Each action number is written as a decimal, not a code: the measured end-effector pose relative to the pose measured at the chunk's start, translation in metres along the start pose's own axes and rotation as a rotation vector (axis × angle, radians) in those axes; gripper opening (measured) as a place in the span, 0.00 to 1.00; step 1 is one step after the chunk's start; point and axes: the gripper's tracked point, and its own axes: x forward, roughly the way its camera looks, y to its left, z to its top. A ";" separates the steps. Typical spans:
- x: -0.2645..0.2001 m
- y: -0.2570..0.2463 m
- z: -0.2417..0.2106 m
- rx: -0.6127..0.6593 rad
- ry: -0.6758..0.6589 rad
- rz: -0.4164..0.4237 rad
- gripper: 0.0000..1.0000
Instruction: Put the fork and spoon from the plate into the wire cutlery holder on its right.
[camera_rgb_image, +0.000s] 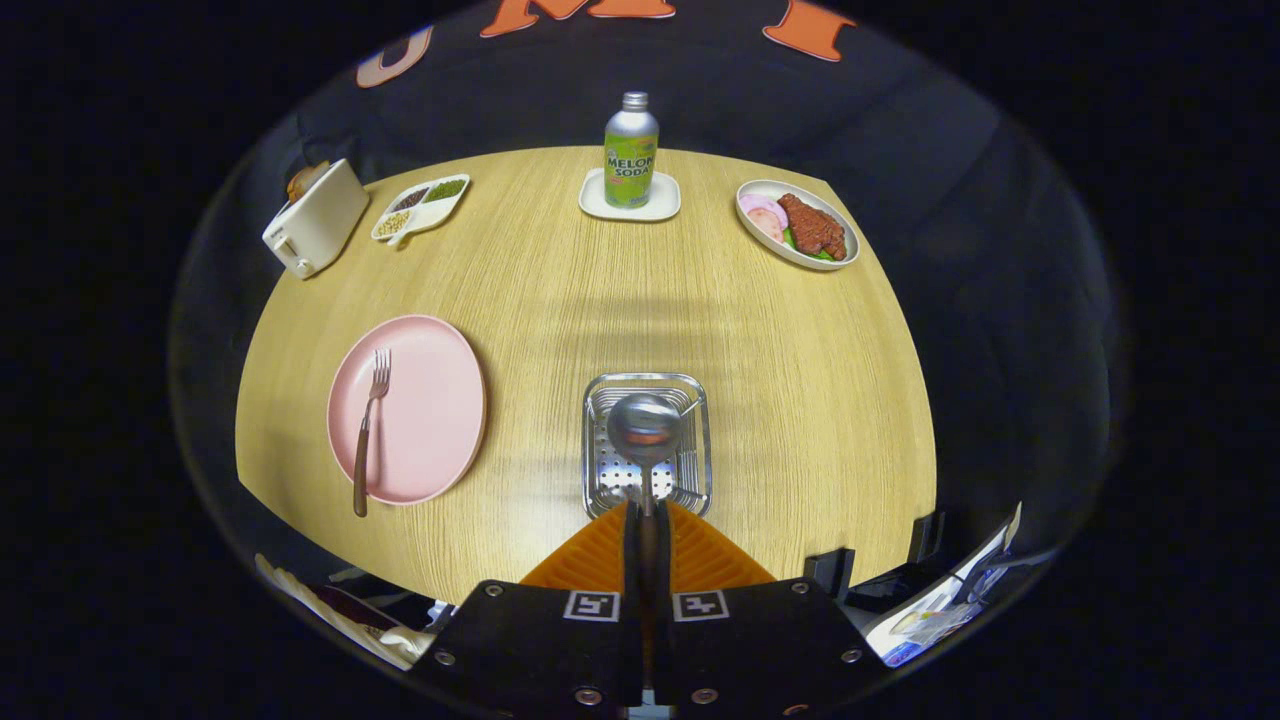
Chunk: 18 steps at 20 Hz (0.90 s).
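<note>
My gripper (647, 512) is shut on the spoon's handle, with both fingers pressed against it. The spoon (645, 430) points forward and its shiny bowl hovers over the wire cutlery holder (694, 395), a square metal basket just ahead of the fingers. Left of the holder lies the pink plate (430, 410). A fork (366, 425) with a brown handle rests along the plate's left side, tines pointing away from me and handle end hanging over the near rim.
Across the round wooden table (800, 400) stand a soda bottle (631, 150) on a white coaster, a plate of meat (797, 223) at far right, a divided snack dish (421, 207) and a white toaster (315, 218) at far left. Papers lie below the table's near right edge.
</note>
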 end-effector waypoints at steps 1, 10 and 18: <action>0.002 0.000 0.000 -0.006 0.020 0.010 0.05; 0.020 -0.003 0.003 -0.070 0.162 0.020 0.05; 0.024 0.003 0.008 -0.074 0.172 0.029 0.09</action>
